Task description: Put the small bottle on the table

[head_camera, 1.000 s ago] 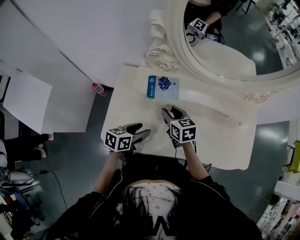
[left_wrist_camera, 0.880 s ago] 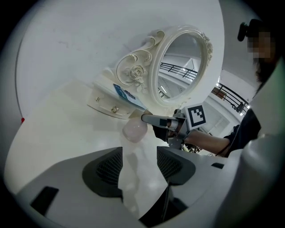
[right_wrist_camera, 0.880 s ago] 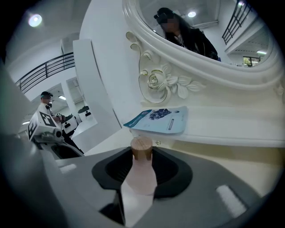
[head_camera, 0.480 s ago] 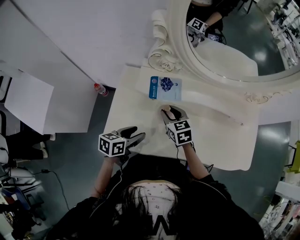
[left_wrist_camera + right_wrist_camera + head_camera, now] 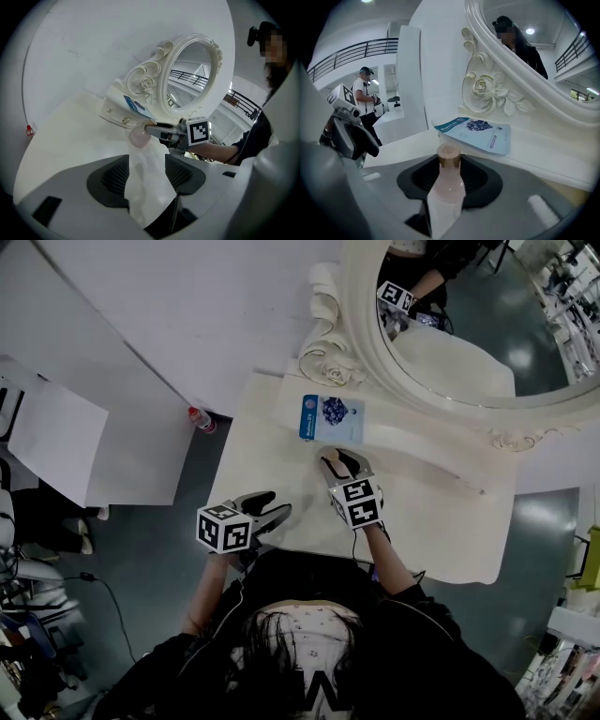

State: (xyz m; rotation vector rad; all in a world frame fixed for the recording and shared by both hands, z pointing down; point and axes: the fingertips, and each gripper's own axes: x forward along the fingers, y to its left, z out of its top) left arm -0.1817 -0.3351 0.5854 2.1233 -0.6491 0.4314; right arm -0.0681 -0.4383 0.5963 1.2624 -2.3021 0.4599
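Note:
A small pink bottle (image 5: 449,187) with a wooden cap stands upright between the pads of my right gripper (image 5: 450,176), which is shut on it. In the head view the right gripper (image 5: 336,465) holds the bottle (image 5: 329,461) low over the middle of the white dressing table (image 5: 258,446). I cannot tell whether the bottle touches the top. In the left gripper view the bottle (image 5: 139,137) hangs at the right gripper's tips (image 5: 149,127). My left gripper (image 5: 275,510) sits at the table's front left edge, open (image 5: 146,173), with nothing between its fingers.
A blue sheet-mask packet (image 5: 330,418) lies on the raised shelf under the ornate oval mirror (image 5: 349,362). A red-capped bottle (image 5: 199,418) lies on the floor left of the table. A white board (image 5: 56,442) stands further left. In the right gripper view a person stands far off.
The right gripper with the bottle has edged forward toward the packet. The left gripper has drawn back and to the left, to the table's front edge.

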